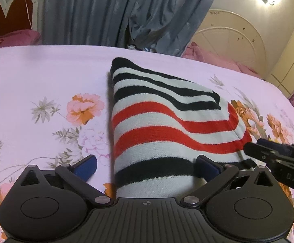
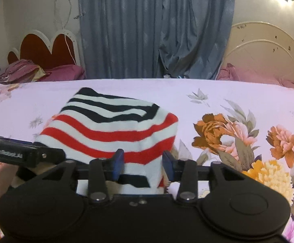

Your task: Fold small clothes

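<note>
A folded striped knit garment (image 1: 163, 125), with black, red and white bands, lies on the floral bedsheet (image 1: 35, 77). My left gripper (image 1: 147, 167) is open wide, its blue pads on either side of the garment's near left end. My right gripper (image 2: 143, 163) is open, its pads astride the garment's (image 2: 114, 129) near right corner. The right gripper's fingers also show in the left wrist view (image 1: 276, 158), at the garment's right edge. The left gripper's finger shows in the right wrist view (image 2: 15, 154), at the garment's left edge.
The bed's far edge meets blue curtains (image 2: 157, 30). A cream arched headboard (image 2: 268, 46) stands at the right with pink bedding (image 2: 254, 77). A red and white headboard (image 2: 47, 50) and purple pillows (image 2: 45, 73) are at the left.
</note>
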Demonstrator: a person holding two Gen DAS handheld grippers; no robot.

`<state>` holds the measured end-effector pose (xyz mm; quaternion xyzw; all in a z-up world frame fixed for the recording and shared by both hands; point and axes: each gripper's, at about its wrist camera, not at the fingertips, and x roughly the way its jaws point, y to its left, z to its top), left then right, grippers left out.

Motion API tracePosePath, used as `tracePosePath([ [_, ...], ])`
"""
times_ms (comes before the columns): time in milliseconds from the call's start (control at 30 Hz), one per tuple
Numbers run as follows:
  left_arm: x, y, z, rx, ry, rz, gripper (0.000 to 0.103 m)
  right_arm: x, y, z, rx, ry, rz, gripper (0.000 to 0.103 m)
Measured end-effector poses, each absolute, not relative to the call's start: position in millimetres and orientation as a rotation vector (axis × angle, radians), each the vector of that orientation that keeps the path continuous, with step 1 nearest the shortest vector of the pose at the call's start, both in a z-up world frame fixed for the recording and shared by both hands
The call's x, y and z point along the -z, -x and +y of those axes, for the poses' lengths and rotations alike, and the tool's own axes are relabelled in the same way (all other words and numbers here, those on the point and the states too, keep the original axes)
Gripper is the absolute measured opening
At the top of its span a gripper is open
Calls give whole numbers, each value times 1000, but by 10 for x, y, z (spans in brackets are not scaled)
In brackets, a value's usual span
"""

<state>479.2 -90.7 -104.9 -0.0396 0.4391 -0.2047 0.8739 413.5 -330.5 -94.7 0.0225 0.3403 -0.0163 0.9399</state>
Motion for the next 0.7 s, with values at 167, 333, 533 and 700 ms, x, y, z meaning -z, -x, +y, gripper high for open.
tracePosePath([
  [167,1083,-4837,-935,438,85,924,102,1034,-4183,-3434,50,-107,732,43],
  [333,1142,-4924,-985,451,108,964,102,1112,-4228,-3552,48,-205,758,54],
  [533,1226,-5010,-1058,489,128,999,102,1201,-4319,-3633,17,-296,778,57],
  [700,1269,-5065,-1103,517,131,1013,102,1327,-4419,-3707,-24,-427,797,56],
])
